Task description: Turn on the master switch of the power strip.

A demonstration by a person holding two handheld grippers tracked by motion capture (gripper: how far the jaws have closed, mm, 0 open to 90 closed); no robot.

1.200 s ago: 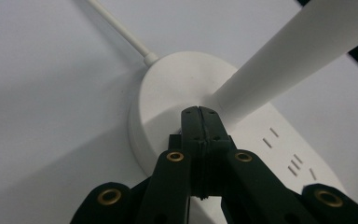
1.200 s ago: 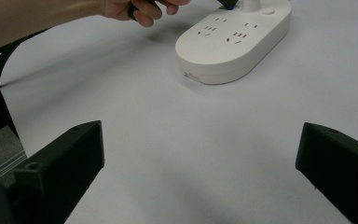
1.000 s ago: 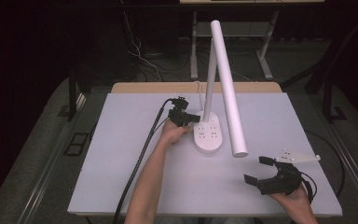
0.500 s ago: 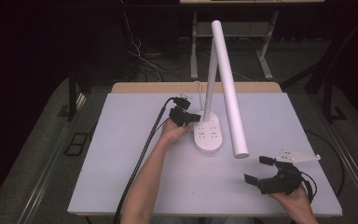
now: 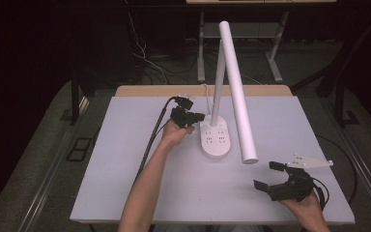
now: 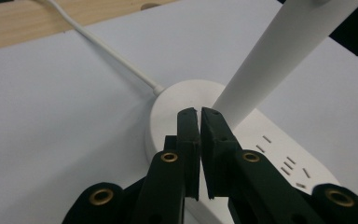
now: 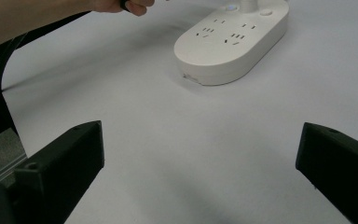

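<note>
The lamp base (image 7: 233,39) and tube (image 5: 236,92) look like smooth, matt white plastic. The table (image 5: 125,159) has a matt pale top with a wood edge (image 6: 23,23). The left gripper (image 6: 200,114) looks like matt black plastic with brass-coloured rivets.

The white desk lamp (image 5: 222,96) stands near the back middle of the table. Its oval base (image 5: 215,139) lies flat and carries socket slots on top. A thin stem rises upright, and the long round tube head (image 5: 237,92) slants down toward the front.
</note>
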